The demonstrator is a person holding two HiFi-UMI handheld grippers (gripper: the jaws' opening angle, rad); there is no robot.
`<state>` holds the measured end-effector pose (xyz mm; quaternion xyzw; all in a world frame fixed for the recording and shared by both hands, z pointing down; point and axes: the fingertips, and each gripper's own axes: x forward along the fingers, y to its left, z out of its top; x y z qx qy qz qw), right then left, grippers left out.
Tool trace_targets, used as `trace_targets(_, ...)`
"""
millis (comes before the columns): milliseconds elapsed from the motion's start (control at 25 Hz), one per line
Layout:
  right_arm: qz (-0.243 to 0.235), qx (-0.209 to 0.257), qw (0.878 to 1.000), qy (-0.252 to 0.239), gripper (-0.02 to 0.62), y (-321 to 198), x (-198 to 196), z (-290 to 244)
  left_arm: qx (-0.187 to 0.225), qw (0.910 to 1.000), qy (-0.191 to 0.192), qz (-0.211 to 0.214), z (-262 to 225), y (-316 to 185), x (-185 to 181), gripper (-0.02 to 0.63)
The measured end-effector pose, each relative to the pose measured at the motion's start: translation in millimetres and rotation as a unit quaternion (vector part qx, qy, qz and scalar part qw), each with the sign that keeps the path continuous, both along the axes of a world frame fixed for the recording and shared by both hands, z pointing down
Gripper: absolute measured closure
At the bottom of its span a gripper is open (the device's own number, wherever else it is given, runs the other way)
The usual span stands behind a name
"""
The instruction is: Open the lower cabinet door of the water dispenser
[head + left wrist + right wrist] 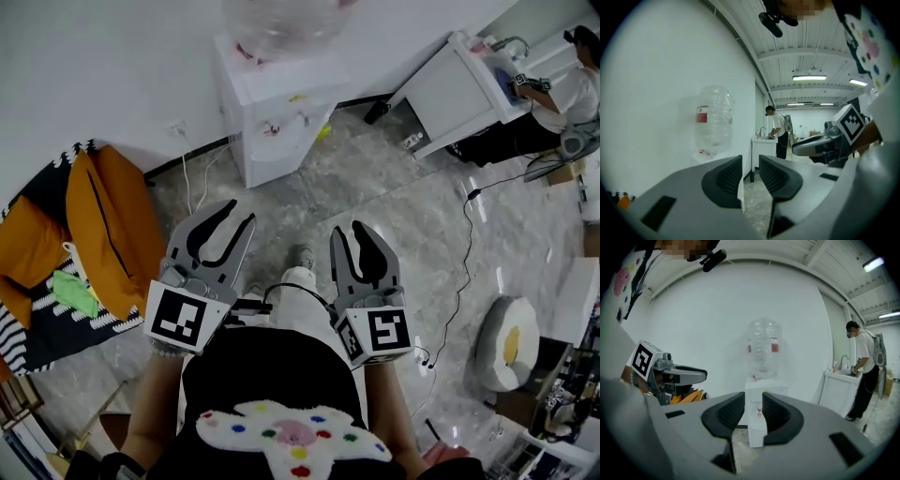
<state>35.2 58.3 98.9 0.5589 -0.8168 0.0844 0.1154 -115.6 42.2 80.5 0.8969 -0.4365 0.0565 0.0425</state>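
Observation:
The white water dispenser [277, 112] stands against the wall, with a clear bottle [281, 23] upside down on top. Its lower cabinet door [281, 155] is closed. My left gripper [225, 217] and right gripper [361, 234] hover side by side over the floor, well short of the dispenser. Both stand open with nothing between their jaws. In the right gripper view the dispenser [757, 427] shows through the gap of the right gripper [753, 411]. In the left gripper view the bottle [714, 119] is left of the left gripper [750, 171], whose left jaw hides most of the dispenser body.
An orange cushion [108, 225] lies on a patterned rug [56, 309] at the left. A white sink cabinet [459, 94] with a person [567, 98] at it stands at the right. A black cable [464, 262] crosses the floor, and a round white cushion [506, 342] lies at the right.

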Motion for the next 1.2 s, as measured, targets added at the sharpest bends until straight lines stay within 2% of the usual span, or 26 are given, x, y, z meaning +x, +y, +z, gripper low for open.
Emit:
trace_targets(120, -0.009, 0.009, 1.000, -0.001, 0.494, -9, 6, 0, -0.007, 0.9999, 0.002, -0.008, 4, -7, 4, 0.495)
trace_targets(320, -0.015, -0.019, 1.000, -0.003, 0.494, -21, 21, 12, -0.015, 0.9998, -0.007, -0.011, 10, -19, 21, 0.495)
trace_targets(600, -0.035, -0.025, 0.999, -0.004, 0.494, -45, 35, 28, -0.026, 0.9996, -0.007, -0.010, 21, -36, 42, 0.495)
trace_targets(720, -0.040, -0.032, 0.999, -0.003, 0.492, -55, 45, 38, -0.035, 0.9993, -0.009, -0.010, 31, -45, 52, 0.495)
trace_targets(920, -0.059, -0.054, 0.997, 0.003, 0.480, -73, 53, 64, -0.047, 0.9983, -0.035, -0.004, 52, -65, 62, 0.495)
trace_targets(1200, -0.092, -0.071, 0.993, 0.021, 0.472, -105, 65, 96, -0.073, 0.9966, -0.033, -0.020, 85, -89, 81, 0.495)
